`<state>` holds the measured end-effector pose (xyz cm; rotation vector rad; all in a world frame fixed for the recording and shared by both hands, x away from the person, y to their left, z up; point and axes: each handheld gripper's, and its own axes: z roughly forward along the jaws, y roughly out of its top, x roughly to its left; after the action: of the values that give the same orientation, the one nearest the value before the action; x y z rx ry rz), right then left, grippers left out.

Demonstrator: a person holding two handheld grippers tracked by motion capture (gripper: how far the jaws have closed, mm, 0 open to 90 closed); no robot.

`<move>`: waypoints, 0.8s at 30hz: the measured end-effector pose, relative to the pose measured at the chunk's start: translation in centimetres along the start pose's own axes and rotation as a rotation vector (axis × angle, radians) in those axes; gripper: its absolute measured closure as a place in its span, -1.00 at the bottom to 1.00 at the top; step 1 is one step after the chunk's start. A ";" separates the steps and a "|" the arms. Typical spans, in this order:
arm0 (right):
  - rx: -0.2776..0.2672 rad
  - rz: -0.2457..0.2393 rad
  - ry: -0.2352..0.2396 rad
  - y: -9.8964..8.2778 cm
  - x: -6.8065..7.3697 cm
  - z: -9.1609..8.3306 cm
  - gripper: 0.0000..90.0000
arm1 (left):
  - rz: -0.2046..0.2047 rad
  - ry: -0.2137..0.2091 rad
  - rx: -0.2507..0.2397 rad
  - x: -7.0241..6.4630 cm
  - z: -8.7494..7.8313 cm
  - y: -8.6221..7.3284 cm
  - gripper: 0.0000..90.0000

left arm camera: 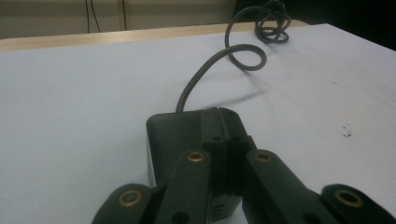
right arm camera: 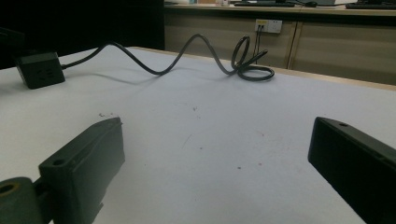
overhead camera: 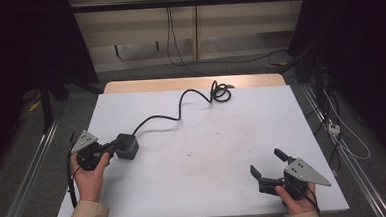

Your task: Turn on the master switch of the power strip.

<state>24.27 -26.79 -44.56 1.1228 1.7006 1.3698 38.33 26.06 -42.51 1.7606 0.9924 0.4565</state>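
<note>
The small black box-shaped plastic power adapter (overhead camera: 127, 145) sits on the left part of the white table top (overhead camera: 208, 152), its long black rubber cable (overhead camera: 181, 106) snaking away toward the far edge and ending in a loose coil; in the left gripper view we see the jaws of our left gripper (left arm camera: 226, 140) pressed together, pad to pad, resting on top of the adapter with nothing between them, so we are touching it and not holding it; our right gripper (overhead camera: 269, 167) waits well apart at the near right corner, its jaws spread wide over bare table. To do this step well, we judge, we should part the left jaws, bring them down around the adapter's two side faces and close squarely on the body, not on the cable; the trailing cable may drag or twist the box, so we keep it level and move slowly.
</note>
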 end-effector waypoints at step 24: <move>-0.003 0.001 -0.001 0.0 -0.1 0.0 -0.93 | 0.001 0.024 0.019 0.1 0.3 -0.3 1.00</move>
<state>24.27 -26.85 -44.56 1.1223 1.6978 1.3715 38.51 26.02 -42.88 1.7763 1.0154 0.4708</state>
